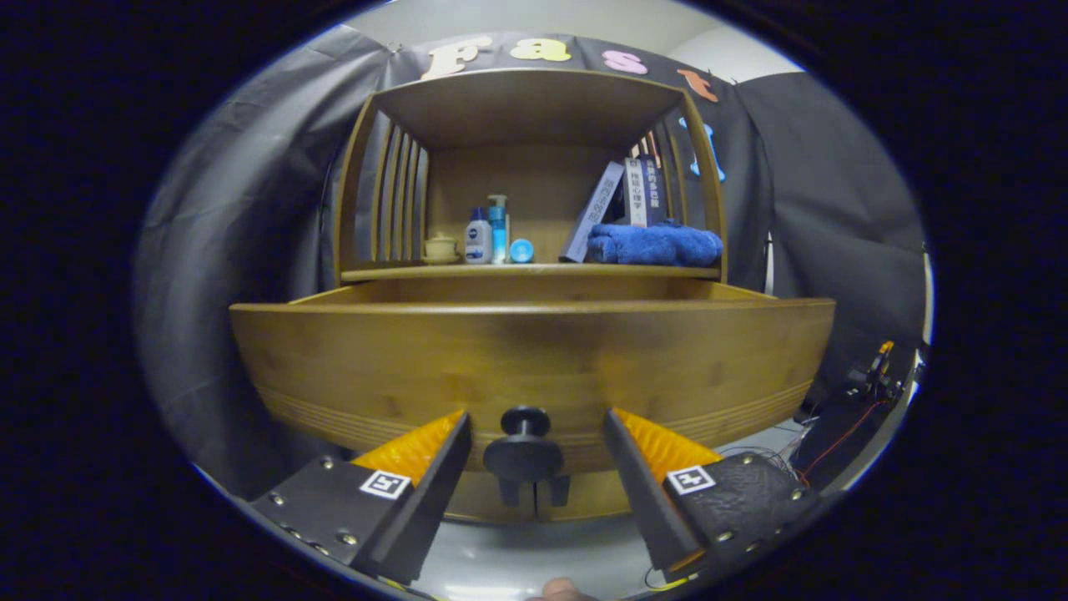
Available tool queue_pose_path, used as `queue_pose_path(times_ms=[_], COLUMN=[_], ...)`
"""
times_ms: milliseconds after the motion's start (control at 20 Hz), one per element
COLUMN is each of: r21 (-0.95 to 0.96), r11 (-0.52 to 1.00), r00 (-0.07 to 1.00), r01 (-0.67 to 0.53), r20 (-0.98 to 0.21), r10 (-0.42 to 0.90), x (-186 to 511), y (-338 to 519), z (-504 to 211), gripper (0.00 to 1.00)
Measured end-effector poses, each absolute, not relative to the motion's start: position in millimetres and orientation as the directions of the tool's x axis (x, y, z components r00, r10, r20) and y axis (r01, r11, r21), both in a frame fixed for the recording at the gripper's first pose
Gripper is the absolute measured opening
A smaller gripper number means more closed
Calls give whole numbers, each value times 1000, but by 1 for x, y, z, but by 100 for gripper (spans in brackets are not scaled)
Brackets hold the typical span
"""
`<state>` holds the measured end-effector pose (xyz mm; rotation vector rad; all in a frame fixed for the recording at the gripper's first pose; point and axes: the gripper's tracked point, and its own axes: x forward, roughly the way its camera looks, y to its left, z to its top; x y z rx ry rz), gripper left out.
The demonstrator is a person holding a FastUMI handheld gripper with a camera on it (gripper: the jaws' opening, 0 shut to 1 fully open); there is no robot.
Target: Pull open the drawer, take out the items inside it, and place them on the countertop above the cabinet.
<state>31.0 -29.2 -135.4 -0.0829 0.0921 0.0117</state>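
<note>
Jaws spread wide, gripping nothing, flank the round knob (524, 451) at the lower centre of the frame without touching it. Above it the wooden drawer (534, 359) stands pulled out from the cabinet (534, 167); its contents are hidden behind the front panel. Stiff and probably fairly heavy, the drawer is best held by that small knob.

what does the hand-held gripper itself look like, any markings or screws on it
The hand-held gripper has two wedge-shaped fingers with ribbed inner pads. Each sits on a flat plate fixed with small round screws, and each plate carries a square black-and-white tag. The right plate's surface looks rough and textured. The fingers stand apart, either side of the drawer knob.
</note>
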Motion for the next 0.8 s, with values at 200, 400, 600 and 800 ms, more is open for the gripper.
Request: queue_pose_path(times_ms=[200,400,600,800], r21=[-68,-77,-61,-35], r11=[997,997,998,999], r00=[997,999,999,999], r01=[-22,-11,-14,-5], r20=[-80,-42,-41,-40], r10=[17,8,11,4], x=[55,88,105,124], y=[-20,-12,-10,-7], z=[-138,-131,-135,-138], gripper=[99,99,99,99])
